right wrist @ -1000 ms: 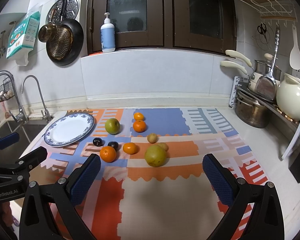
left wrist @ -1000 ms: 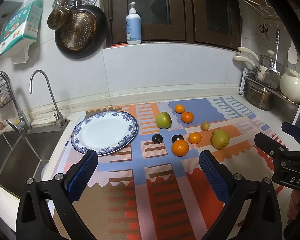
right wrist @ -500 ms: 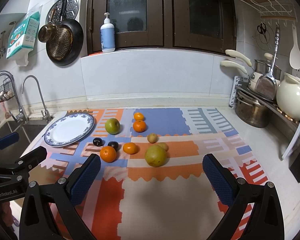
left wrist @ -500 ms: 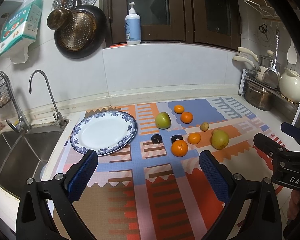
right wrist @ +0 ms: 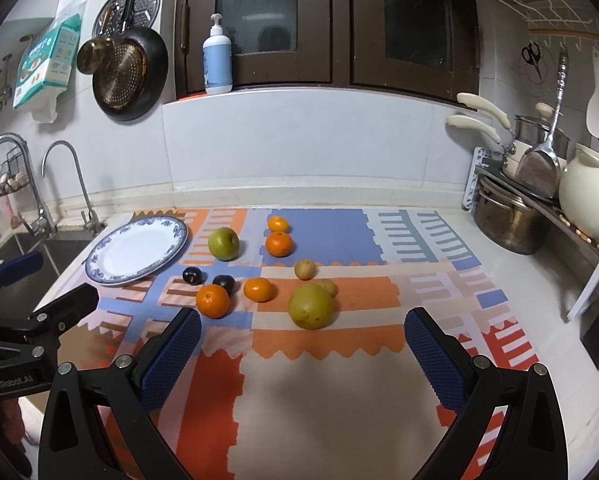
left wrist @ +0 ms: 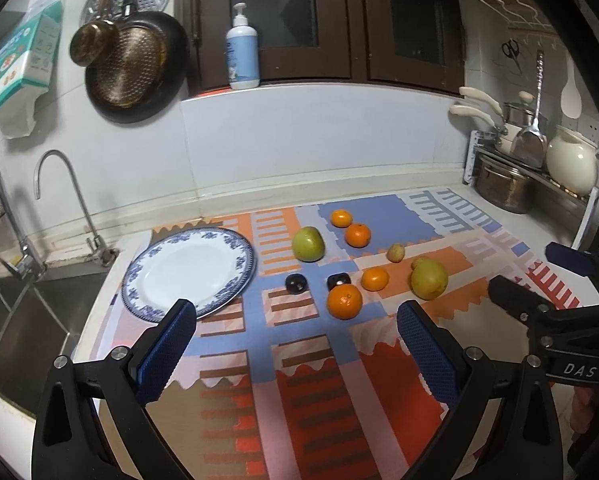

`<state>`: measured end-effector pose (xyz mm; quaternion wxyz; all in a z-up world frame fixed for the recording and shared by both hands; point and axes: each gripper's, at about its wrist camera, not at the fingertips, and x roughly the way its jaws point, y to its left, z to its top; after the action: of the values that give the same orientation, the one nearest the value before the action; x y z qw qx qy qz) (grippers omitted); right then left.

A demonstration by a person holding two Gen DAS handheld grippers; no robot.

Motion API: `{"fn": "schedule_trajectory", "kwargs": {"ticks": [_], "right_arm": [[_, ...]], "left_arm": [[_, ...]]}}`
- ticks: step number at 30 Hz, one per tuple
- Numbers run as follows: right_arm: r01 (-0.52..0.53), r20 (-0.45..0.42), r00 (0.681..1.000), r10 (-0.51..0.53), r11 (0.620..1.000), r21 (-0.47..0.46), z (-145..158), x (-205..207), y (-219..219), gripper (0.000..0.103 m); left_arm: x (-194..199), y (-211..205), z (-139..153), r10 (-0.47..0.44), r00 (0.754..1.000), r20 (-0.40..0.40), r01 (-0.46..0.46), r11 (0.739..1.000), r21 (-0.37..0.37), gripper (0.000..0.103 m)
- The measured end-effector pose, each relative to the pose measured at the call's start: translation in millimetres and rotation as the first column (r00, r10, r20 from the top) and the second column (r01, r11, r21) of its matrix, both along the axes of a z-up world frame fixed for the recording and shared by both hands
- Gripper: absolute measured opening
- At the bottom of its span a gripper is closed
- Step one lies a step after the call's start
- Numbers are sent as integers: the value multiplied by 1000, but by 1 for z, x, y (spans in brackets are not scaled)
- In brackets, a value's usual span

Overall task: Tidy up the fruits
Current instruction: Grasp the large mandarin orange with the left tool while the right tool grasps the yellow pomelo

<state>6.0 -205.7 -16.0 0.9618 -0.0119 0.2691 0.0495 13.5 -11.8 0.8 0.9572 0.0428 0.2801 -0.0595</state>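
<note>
Several fruits lie loose on a patterned mat (left wrist: pixel 283 360): a green apple (left wrist: pixel 308 243) (right wrist: pixel 223 243), several oranges such as the nearest one (left wrist: pixel 344 301) (right wrist: pixel 213 300), two dark plums (left wrist: pixel 296 282) (right wrist: pixel 191 275), a large yellow-green pear (left wrist: pixel 429 279) (right wrist: pixel 311 306) and two small yellow fruits (left wrist: pixel 395 252). An empty blue-rimmed white plate (left wrist: pixel 189 270) (right wrist: pixel 137 249) sits to their left. My left gripper (left wrist: pixel 297 356) is open and empty, in front of the fruits. My right gripper (right wrist: pixel 303 358) is open and empty, in front of the pear.
A sink (left wrist: pixel 15 320) with taps (left wrist: pixel 59 200) lies left of the plate. A rack with a steel pot (right wrist: pixel 507 224) and a cream jug (right wrist: pixel 589 196) stands at the right. A pan (left wrist: pixel 131 76) and a soap bottle (left wrist: pixel 242 52) are on the back wall.
My left gripper has drifted slightly left and a little closer to the fruits. The right gripper and all fruits have stayed put.
</note>
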Motion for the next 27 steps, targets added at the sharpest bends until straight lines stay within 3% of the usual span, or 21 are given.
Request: {"fn": "schedule_trajectory", "kwargs": {"ticks": [15, 24, 27], "right_arm": [[-82, -95, 992, 80, 996, -20, -35, 52, -4, 102], [-106, -171, 979, 107, 994, 11, -57, 93, -9, 90], [-114, -209, 971, 116, 993, 22, -67, 104, -12, 81]], "left_arm": [[54, -25, -39, -164, 984, -70, 165, 986, 5, 82], [96, -36, -65, -206, 966, -155, 208, 978, -4, 67], [106, -38, -73, -215, 960, -181, 218, 976, -2, 64]]}}
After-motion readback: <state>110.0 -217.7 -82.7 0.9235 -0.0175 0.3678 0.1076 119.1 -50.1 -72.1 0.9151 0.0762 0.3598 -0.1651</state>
